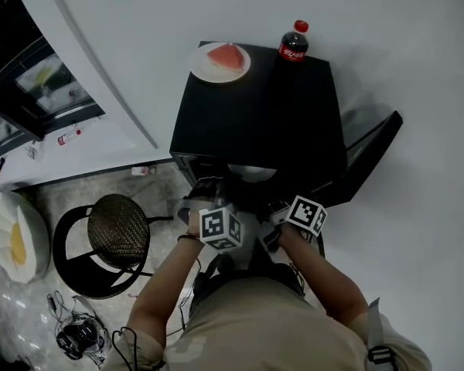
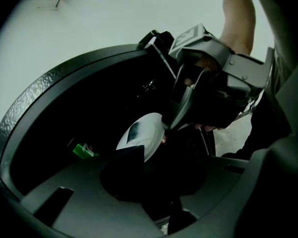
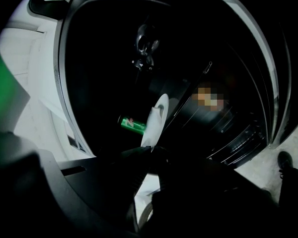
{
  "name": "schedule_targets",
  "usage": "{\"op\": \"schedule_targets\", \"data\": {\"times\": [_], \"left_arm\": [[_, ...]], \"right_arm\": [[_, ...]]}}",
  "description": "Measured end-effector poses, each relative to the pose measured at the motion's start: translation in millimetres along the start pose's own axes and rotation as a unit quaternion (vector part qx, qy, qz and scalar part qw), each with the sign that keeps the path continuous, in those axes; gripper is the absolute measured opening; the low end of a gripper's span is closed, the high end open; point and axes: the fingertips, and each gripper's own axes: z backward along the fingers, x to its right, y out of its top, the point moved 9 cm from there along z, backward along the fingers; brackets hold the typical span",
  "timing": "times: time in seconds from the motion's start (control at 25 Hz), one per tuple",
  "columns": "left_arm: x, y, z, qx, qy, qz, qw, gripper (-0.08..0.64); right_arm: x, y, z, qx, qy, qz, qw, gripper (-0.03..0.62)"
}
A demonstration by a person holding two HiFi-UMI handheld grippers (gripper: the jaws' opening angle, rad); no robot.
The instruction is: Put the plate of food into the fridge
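- A person stood at a small black fridge (image 1: 255,122) with its door (image 1: 371,149) swung open, holding a white plate (image 2: 141,133) in the opening with two pairs of tongs.
- Likely risk: the plate sat tilted, almost edge-on to the right tongs (image 3: 151,152). Any food on it could have slid off into the cabinet. Whether it carried food was hard to tell in the dark, apart from a speck of red at its rim.
- Likely risk: each grip took only a thin bite of the rim, so a twist of either wrist could have let the plate slip or knock against the shelf.
- Likely risk: a green can (image 3: 132,124) lay just beyond the right tongs' tips and might have been struck.
- The left tongs (image 2: 149,167) were narrowed to a small gap and appeared to pinch the plate's near rim.
- The right tongs were closed on the opposite rim, the plate rising straight from between their tips.
- High above both tongs, on the fridge top, sat a second plate (image 1: 197,62) with a watermelon slice (image 1: 224,55). A cola bottle (image 1: 294,46) stood near it, and neither was touched.
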Motion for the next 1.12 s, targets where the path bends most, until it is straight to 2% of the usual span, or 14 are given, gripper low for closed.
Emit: {"op": "schedule_targets", "data": {"times": [0.56,0.96,1.12], "left_arm": [[-2.3,3.2,-14.2,-0.004,0.018,0.022,0.9996,0.086],[-7.7,1.6,-20.2,-0.008,0.025,0.03,0.9992,0.086],[-9.9,0.8,-23.4,-0.012,0.028,0.038,0.9988,0.086]], "right_arm": [[3.7,-2.8,20.0,-0.016,0.019,-0.003,1.0,0.035],[-0.8,-12.9,36.6,-0.04,0.036,0.034,0.998,0.035],[0.6,-15.0,41.5,-0.036,0.029,0.021,0.999,0.035]]}}
